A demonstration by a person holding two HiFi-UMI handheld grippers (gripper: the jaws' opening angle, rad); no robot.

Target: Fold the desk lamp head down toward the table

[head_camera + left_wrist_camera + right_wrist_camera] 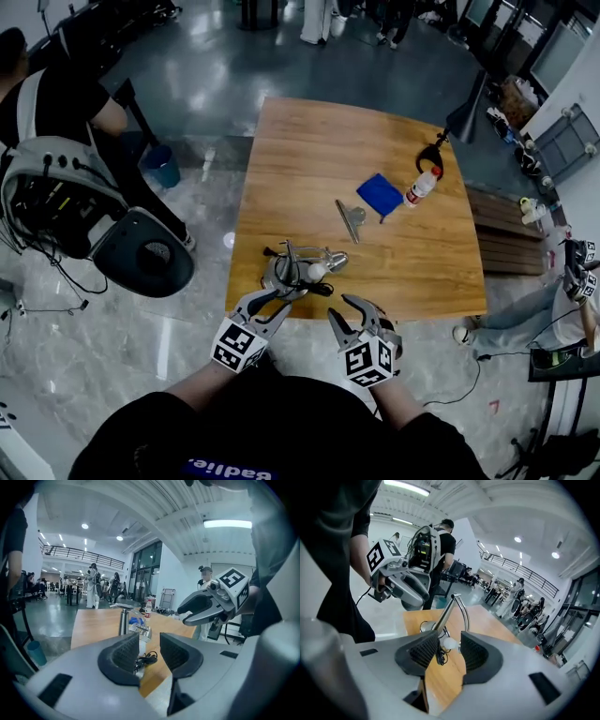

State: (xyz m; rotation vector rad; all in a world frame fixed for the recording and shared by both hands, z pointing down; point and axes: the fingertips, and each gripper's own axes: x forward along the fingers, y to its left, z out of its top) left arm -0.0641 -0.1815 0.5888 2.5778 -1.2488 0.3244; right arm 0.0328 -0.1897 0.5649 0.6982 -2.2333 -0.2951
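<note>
The metal desk lamp (298, 268) stands near the table's front edge, with a round base, a slanted arm (446, 613) and a bare white bulb (449, 643) low over the wood. Its black cable (147, 658) lies beside the base. My left gripper (274, 300) is just in front of the lamp base, open, with nothing between its pads. My right gripper (359, 309) hovers at the table's front edge, right of the lamp, jaws open and empty. In the left gripper view the right gripper (206, 609) shows at the right; the left gripper (401, 585) appears in the right gripper view.
Farther back on the wooden table (309, 150) lie a metal clip (349, 218), a blue cloth (380, 194) and a small bottle (423, 185). A person with a backpack rig (56, 178) stands left of the table. Equipment and cables lie on the floor at the right.
</note>
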